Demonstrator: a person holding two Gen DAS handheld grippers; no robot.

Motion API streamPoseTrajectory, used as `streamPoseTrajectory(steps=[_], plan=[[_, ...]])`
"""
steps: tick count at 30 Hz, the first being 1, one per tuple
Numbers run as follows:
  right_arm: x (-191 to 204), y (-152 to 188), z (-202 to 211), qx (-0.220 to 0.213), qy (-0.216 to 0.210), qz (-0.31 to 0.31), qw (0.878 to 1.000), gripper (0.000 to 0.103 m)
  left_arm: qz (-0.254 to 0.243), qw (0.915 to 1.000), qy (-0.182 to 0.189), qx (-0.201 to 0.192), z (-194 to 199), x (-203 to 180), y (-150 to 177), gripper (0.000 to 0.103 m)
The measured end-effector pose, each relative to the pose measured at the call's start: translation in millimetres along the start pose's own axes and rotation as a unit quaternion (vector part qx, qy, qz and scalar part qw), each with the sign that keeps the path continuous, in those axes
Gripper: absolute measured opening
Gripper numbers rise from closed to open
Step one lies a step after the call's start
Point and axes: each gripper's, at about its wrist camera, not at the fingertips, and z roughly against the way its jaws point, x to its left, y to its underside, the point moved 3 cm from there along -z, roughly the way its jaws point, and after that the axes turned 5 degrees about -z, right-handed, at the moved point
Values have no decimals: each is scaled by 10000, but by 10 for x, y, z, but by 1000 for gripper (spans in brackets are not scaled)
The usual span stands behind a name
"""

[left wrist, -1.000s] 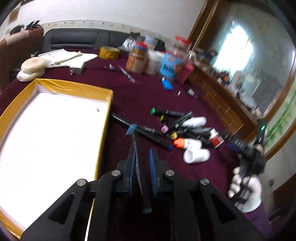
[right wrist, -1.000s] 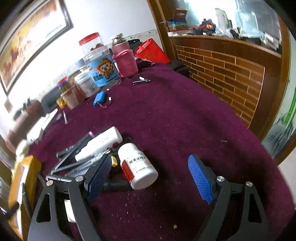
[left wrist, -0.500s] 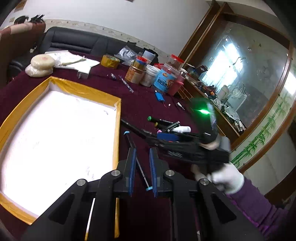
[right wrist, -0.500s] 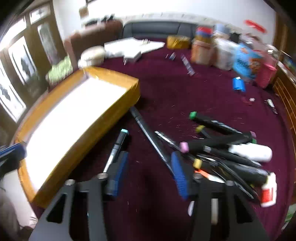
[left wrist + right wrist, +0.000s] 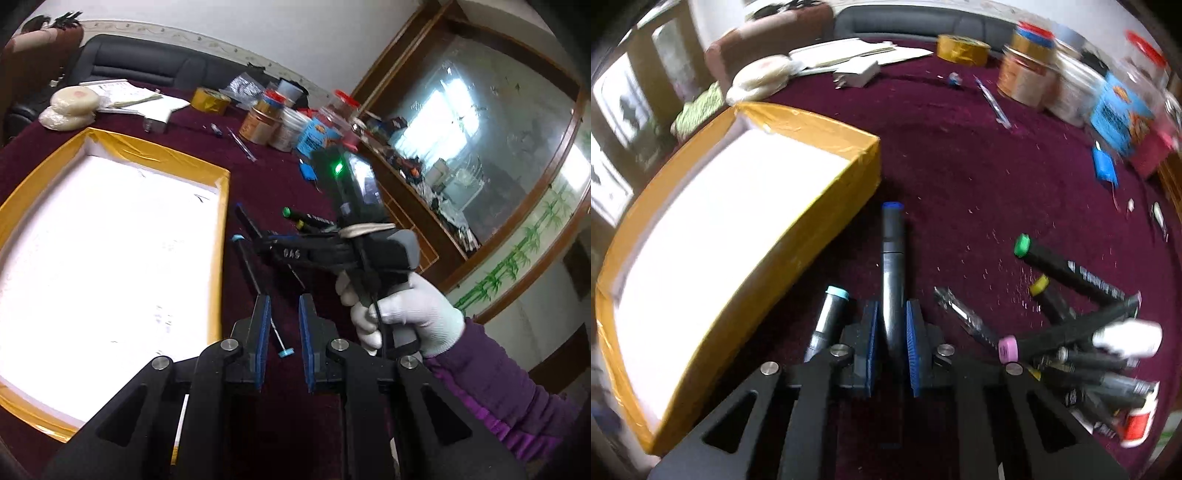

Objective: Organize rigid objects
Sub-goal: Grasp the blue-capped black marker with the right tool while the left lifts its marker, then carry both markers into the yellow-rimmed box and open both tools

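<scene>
The right gripper [image 5: 891,332] has its blue pads pressed onto the barrel of a blue-capped marker [image 5: 893,258], which juts straight ahead of the tongs, cap end forward; gripped near the tail, it can be carried nose-first toward the yellow-rimmed tray [image 5: 798,206] lying ahead and to the left of these tongs; whether the marker is clear of the maroon cloth [image 5: 960,166] I cannot tell. A light-blue-capped marker [image 5: 829,317] lies just left of the pads, beside the tray wall; the remaining markers [image 5: 1071,332] are heaped to the right, likely the pile being sorted. The left gripper [image 5: 283,332] has a narrow gap between its pads and holds nothing; through the gap the thin shaft of that light-blue-capped marker shows on the cloth below; it hangs beside the tray edge, probably waiting its turn.
</scene>
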Motion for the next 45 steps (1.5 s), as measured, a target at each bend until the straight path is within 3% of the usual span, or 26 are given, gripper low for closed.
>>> streamPoseTrajectory(steps=[6,11,15,19,22,24,32,35,38,45], plan=[[-339,299,317,-247,-259,-750,9965,13,-300,9981,-176,501,-322,-224,55,20],[-436,578,535,-372,-533,-954,9933,13,-418,9895,-835,1105,-839,-300,69,22],[-462,673,608,-492,-662,-979,9918,13,-451,9766,-1462,1510,-1257,-244,77,25],[-503,756,687,-563,-820,-1082,9891,13,-892,9695,-1847,1338,-1426,-348,41,15],[-532,815,734,-627,-925,-1153,9870,13,-752,9759,-1632,1236,-1391,-271,33,12],[-542,833,766,-664,-995,-1202,9855,13,-350,9864,-1118,1152,-1308,-184,19,12],[-445,728,866,-730,-1453,-1381,9770,13,5,9980,-435,463,-646,-150,-136,12],[-286,566,847,-627,-1870,-1487,9690,13,173,9985,-449,264,-431,-16,-247,12],[-91,375,785,-538,-2146,-1591,9622,13,296,9969,-717,144,-311,258,-379,12],[371,-174,364,-309,-2219,-2040,9530,13,484,9935,-985,284,-420,867,-647,12]])
